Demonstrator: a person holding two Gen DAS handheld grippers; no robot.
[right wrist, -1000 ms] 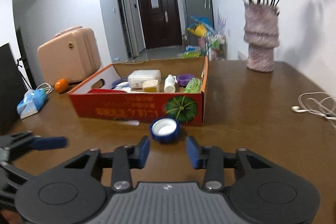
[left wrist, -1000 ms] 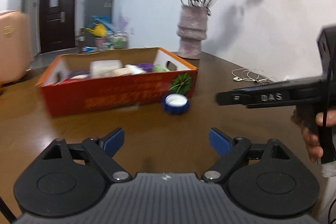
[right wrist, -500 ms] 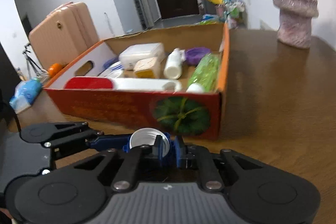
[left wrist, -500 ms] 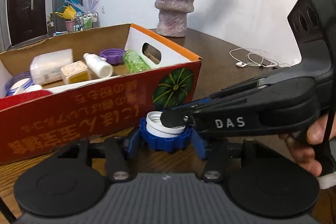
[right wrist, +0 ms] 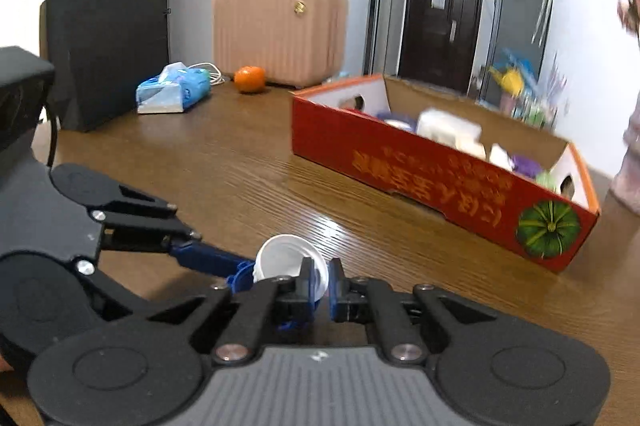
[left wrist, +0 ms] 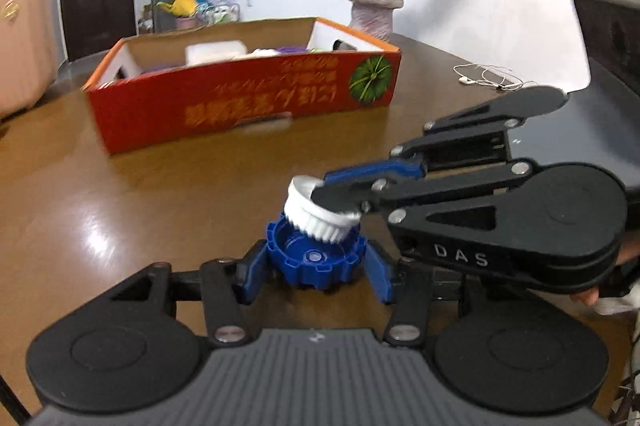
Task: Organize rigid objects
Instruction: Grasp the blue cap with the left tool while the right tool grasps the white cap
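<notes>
On the brown wooden table (left wrist: 120,210), the left gripper (left wrist: 316,266) clamps the ridged blue plastic cap (left wrist: 312,258), its jaws having just closed around it. The right gripper (right wrist: 320,284), now pinched tight on the rim of the white ribbed inner cap (left wrist: 316,214), has lifted that piece clear and tilted; half a second earlier it sat nested inside. Separated, both parts can likely go into the red cardboard box (left wrist: 248,98) behind, already holding bottles and containers.
</notes>
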